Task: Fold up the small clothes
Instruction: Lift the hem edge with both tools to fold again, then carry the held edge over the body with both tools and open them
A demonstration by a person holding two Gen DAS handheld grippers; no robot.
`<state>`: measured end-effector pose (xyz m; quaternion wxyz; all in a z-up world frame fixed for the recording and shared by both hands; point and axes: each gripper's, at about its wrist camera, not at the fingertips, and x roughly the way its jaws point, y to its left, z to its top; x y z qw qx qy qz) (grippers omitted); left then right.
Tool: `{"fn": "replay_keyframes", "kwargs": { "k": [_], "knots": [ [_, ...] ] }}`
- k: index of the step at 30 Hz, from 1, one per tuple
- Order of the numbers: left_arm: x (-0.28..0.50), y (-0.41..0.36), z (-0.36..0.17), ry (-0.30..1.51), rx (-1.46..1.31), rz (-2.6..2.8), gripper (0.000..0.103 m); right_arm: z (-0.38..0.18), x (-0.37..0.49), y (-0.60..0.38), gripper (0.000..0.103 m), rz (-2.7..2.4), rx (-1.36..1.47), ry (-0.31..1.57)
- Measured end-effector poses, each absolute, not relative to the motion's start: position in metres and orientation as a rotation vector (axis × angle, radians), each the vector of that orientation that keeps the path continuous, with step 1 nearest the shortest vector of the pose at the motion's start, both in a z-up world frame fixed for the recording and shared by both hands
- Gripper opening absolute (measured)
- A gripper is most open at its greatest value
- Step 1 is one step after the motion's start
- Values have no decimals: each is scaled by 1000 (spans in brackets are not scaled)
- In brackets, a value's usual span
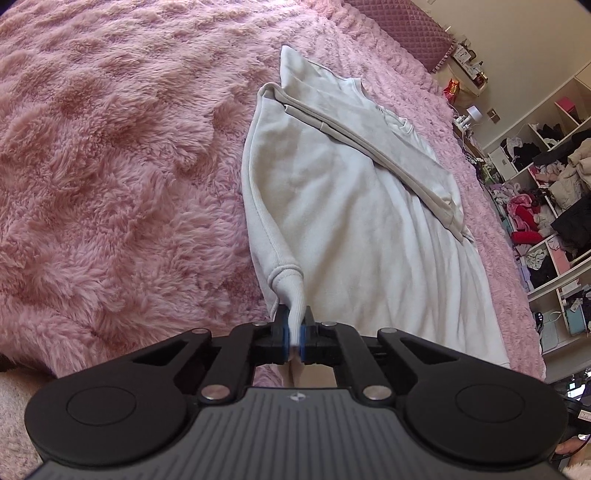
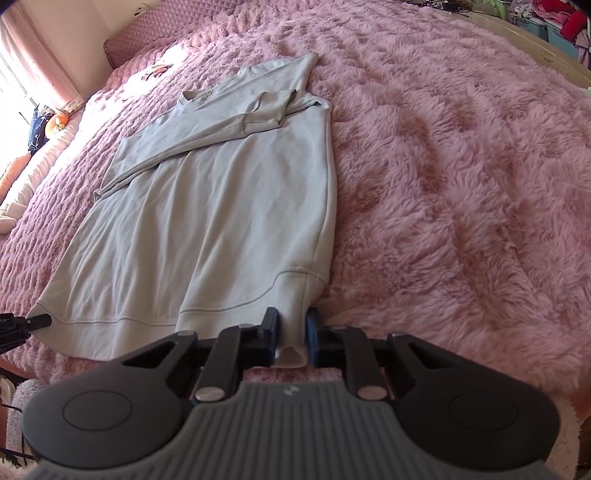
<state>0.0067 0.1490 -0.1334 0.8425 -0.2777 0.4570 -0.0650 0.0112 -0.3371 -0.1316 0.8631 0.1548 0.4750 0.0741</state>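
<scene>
A pale grey-white sweatshirt (image 1: 354, 221) lies flat on a pink fluffy blanket (image 1: 110, 166), with both sleeves folded across its chest. My left gripper (image 1: 294, 328) is shut on the sweatshirt's hem at one near corner, which is pulled up into a peak. In the right wrist view the sweatshirt (image 2: 221, 206) stretches away from me. My right gripper (image 2: 291, 332) is shut on the hem at the other near corner. The left gripper's tip (image 2: 37, 320) shows at that view's left edge, at the hem's far corner.
The pink blanket (image 2: 461, 166) covers the whole bed. A quilted headboard (image 1: 410, 29) stands at the far end. Open shelves stuffed with clothes (image 1: 546, 192) line the wall beside the bed. Soft toys and cushions (image 2: 40, 136) lie on the bed's other side.
</scene>
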Motion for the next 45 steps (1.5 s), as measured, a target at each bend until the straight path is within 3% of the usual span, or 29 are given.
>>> {"fn": "replay_keyframes", "kwargs": {
  "k": [7, 27, 45],
  "knots": [
    [9, 149, -130, 959, -615, -147, 5, -113, 13, -328, 5, 201, 329, 950],
    [41, 160, -97, 810, -628, -221, 4, -87, 50, -336, 3, 207, 460, 842],
    [213, 196, -65, 602, -685, -212, 4, -61, 235, -337, 3, 109, 639, 578]
  ]
}}
